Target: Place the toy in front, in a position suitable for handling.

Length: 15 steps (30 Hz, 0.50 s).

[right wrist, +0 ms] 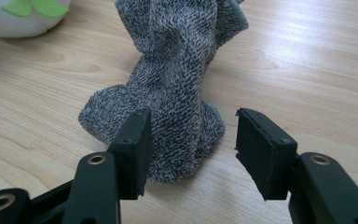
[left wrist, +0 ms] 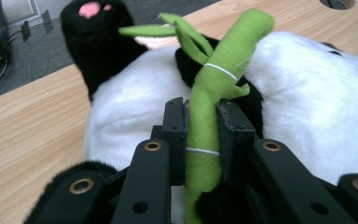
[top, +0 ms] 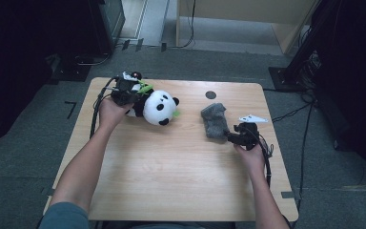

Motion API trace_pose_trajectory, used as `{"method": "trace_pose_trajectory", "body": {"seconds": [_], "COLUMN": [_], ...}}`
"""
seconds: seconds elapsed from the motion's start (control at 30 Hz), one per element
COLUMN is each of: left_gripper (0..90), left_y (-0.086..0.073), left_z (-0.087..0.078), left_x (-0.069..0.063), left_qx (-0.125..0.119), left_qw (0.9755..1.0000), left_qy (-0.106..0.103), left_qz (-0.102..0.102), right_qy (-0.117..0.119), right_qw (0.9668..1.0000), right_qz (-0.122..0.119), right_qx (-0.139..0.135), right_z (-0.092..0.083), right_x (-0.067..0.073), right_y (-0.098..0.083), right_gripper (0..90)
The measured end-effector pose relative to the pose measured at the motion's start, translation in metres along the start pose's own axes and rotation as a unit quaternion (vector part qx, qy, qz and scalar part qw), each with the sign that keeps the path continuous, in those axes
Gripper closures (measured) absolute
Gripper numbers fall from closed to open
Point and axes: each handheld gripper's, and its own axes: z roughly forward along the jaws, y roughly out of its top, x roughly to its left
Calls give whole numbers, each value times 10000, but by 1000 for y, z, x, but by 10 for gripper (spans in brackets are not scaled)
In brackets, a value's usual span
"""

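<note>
Left gripper (left wrist: 203,126) is clamping the panda's (top: 158,107) green bamboo stalk (left wrist: 214,88); right gripper (right wrist: 191,149) is gaping half-open (gripping nothing) at the grey cloth (right wrist: 177,70), frame centre.

my left gripper (left wrist: 203,126) clamped on the panda's green stalk (left wrist: 214,93); right gripper (right wrist: 191,149) jaws apart, right of the panda.
</note>
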Motion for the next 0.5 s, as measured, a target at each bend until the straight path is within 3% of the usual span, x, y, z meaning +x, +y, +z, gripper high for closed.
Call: {"method": "trace_pose_trajectory", "body": {"seconds": [0.13,0.27,0.3,0.43,0.5], "left_gripper": [762,765,765,766,766], "left_y": [1,2,1,-4,-13], "left_z": [-7,-15,-22,-31,-39], "left_x": [0,-4,-6,-14,-23], "left_qx": [-8,38,-38,-66,-87], "left_qw": [9998,9997,9992,9987,9976], "left_qy": [-165,-243,-409,-490,-663], "left_qz": [-65,88,22,145,156], "right_qy": [48,65,77,99,114], "right_qw": [10000,9999,9999,9999,9999], "right_qz": [73,98,85,34,3], "right_qx": [-6,-10,8,21,47], "right_z": [0,0,0,1,1], "right_x": [-4,-5,-4,-2,0], "right_y": [-1,-1,-1,-1,-1], "right_gripper": [461,462,462,462,461]}}
